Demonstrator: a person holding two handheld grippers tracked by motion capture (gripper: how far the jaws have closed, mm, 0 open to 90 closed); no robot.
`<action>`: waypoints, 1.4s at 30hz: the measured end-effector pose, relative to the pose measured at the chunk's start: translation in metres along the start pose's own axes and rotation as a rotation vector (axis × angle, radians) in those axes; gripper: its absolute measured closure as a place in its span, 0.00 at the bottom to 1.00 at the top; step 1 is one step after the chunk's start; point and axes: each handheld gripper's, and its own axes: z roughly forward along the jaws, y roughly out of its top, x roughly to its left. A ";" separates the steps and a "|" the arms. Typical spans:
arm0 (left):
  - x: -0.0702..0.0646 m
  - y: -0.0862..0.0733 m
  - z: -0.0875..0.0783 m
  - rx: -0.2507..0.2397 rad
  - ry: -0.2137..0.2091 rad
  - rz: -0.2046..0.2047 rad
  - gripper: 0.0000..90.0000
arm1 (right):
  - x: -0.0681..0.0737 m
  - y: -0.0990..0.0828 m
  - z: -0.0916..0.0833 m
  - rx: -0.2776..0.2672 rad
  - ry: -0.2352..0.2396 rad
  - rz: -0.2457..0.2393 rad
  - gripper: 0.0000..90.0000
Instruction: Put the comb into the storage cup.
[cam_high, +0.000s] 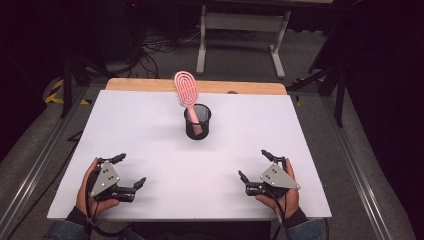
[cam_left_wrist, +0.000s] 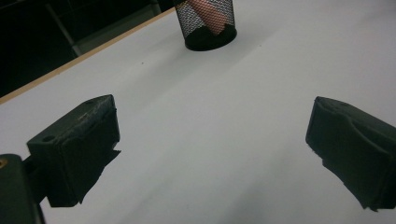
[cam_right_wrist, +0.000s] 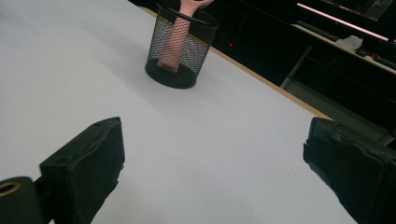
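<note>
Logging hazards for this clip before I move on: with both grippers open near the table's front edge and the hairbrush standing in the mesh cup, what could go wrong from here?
1. The pink hairbrush leans in the black mesh cup, with its head well above the rim; a sideways pull could tip the cup.
2. The left gripper and the right gripper stand open at either side; if both reach in, they may collide at the cup.

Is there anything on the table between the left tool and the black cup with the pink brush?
No. In the high view, bare white table lies between the left tool and the black mesh cup holding the pink plastic hairbrush.
</note>
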 end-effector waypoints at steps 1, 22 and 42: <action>0.000 0.000 0.001 0.002 0.001 0.004 0.04 | 0.000 0.000 0.000 0.000 0.000 0.001 0.06; 0.001 0.002 0.002 -0.009 -0.006 0.009 0.05 | 0.001 0.001 -0.001 0.002 -0.001 -0.007 0.06; 0.001 0.004 0.010 -0.003 -0.016 -0.005 0.05 | -0.001 -0.002 0.001 0.015 0.001 0.005 0.06</action>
